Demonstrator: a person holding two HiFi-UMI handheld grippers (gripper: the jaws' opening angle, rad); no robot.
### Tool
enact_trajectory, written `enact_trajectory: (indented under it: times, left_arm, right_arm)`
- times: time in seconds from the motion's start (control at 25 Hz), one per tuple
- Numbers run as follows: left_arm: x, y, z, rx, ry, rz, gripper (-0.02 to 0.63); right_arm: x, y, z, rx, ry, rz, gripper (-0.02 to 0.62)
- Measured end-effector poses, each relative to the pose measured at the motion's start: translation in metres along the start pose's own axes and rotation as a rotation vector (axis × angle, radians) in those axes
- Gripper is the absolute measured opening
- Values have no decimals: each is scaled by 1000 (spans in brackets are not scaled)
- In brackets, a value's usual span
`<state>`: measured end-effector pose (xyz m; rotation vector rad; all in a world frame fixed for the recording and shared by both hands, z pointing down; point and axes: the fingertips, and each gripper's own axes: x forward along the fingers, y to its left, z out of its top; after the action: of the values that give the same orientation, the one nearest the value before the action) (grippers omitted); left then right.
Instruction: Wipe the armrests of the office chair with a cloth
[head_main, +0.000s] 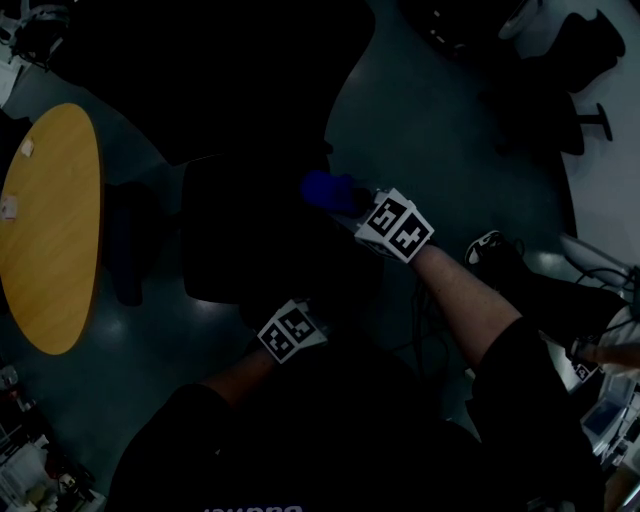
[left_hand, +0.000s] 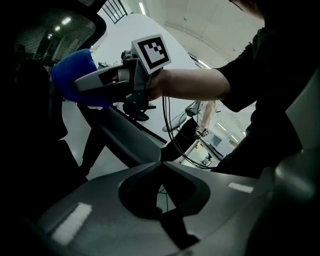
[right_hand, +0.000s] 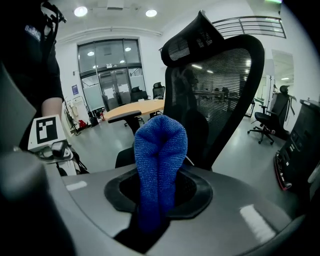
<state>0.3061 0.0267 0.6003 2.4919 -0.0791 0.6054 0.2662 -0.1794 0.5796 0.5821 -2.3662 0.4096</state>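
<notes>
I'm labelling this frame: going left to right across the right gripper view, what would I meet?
left gripper → blue cloth → mesh chair back → distant office chair

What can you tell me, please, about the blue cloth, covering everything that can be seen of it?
The blue cloth looks like a nubby, towelling-type fabric, deep blue all over. It is folded into a rounded loop that stands up out of the right hand-held gripper, whose jaws are shut on its lower end. It is held in front of the black mesh office chair; whether it touches the chair cannot be told.
</notes>
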Motion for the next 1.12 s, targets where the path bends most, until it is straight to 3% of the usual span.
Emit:
enact_trajectory:
  times: [0.44, 1.12]
  left_arm:
    - [-1, 1, -4, -7, -3, -12, 17]
    - [-4, 3, -7, -6, 8, -39, 17]
  right_arm:
    - [-3, 42, -13, -31, 14, 63, 110]
    - [-12, 93, -29, 6, 3, 119, 110]
